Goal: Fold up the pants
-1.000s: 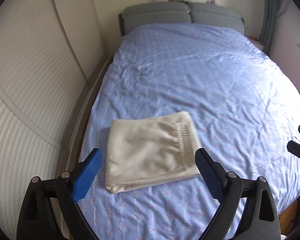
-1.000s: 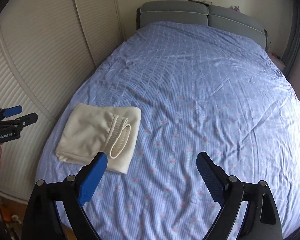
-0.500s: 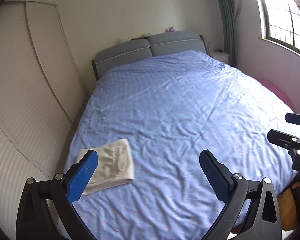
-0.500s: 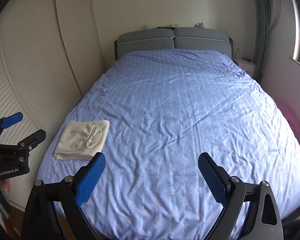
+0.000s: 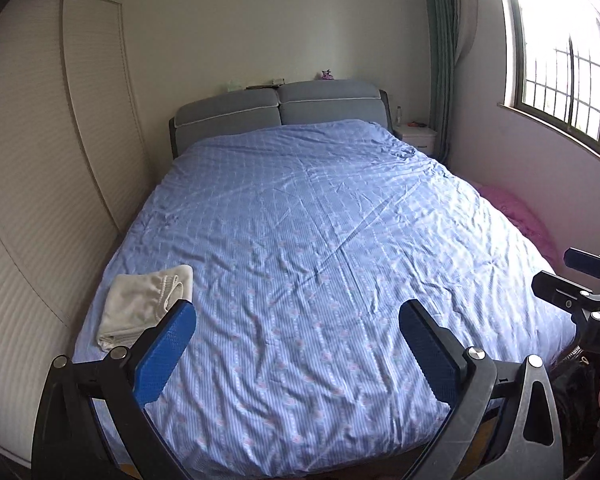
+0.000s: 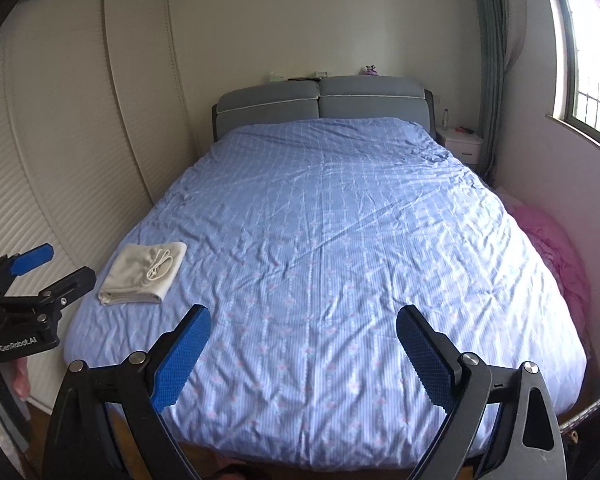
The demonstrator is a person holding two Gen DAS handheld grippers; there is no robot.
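The cream pants [image 5: 144, 304] lie folded into a small stack near the bed's front left corner, elastic waistband on top; the right wrist view also shows the pants [image 6: 142, 272]. My left gripper [image 5: 298, 344] hovers open over the foot of the bed, nothing between its blue pads, well back and right of the stack. My right gripper [image 6: 302, 350] is open and empty too, above the bed's front edge. Each gripper appears at the side of the other's view: the right gripper [image 5: 580, 292] and the left gripper [image 6: 28, 276].
The bed [image 5: 320, 240] with its blue patterned cover fills the room's middle, grey headboard [image 5: 280, 112] at the far wall. Louvred wardrobe doors [image 5: 40, 180] run close along the left. A pink bundle [image 6: 552, 248], a white nightstand [image 6: 462, 144] and a window [image 5: 560, 52] stand on the right.
Both grippers have drawn far back and risen from the folded pants, which now look small at the bed's front left. The left jaws widened slightly. The pants have not moved.
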